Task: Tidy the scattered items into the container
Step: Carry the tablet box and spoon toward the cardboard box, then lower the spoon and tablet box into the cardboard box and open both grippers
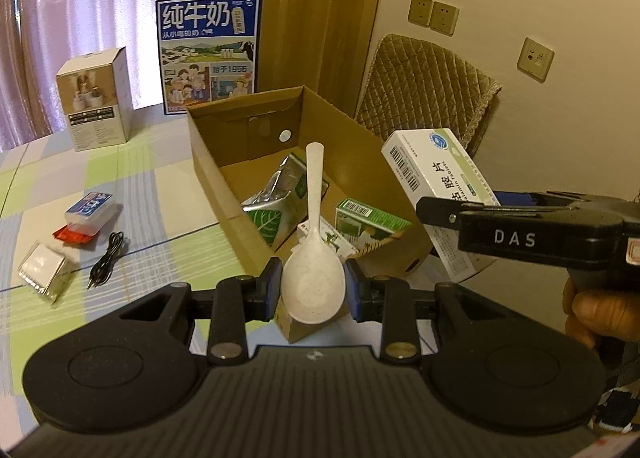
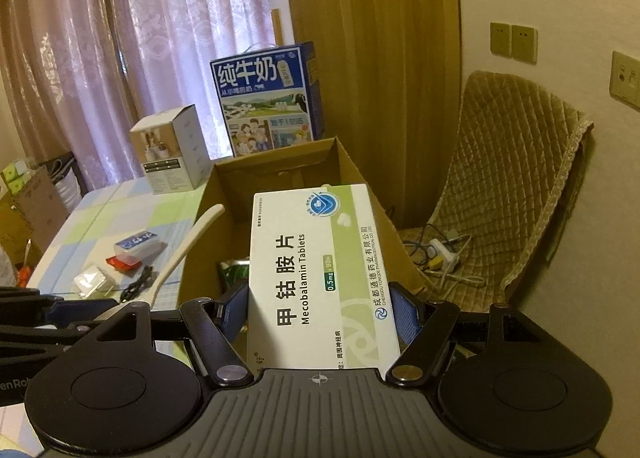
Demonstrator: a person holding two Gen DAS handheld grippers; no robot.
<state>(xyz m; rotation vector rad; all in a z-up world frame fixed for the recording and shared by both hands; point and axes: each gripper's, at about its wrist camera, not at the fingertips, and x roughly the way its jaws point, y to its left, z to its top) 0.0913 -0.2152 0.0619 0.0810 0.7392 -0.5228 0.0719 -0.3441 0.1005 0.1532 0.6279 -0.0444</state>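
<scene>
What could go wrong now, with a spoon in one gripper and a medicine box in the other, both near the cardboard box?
The white spoon is pinched only by its bowl in the left gripper, its long handle sticking out, so it might twist or slip. The tablet box in the right gripper looks wide and could catch the cardboard box wall. Both grippers are close together over the same opening, so they might bump each other.

white speckled spoon (image 1: 313, 258), brown cardboard box (image 1: 224, 178), green-white tablet box (image 2: 320, 278), pastel checked tablecloth (image 1: 140, 178)
</scene>
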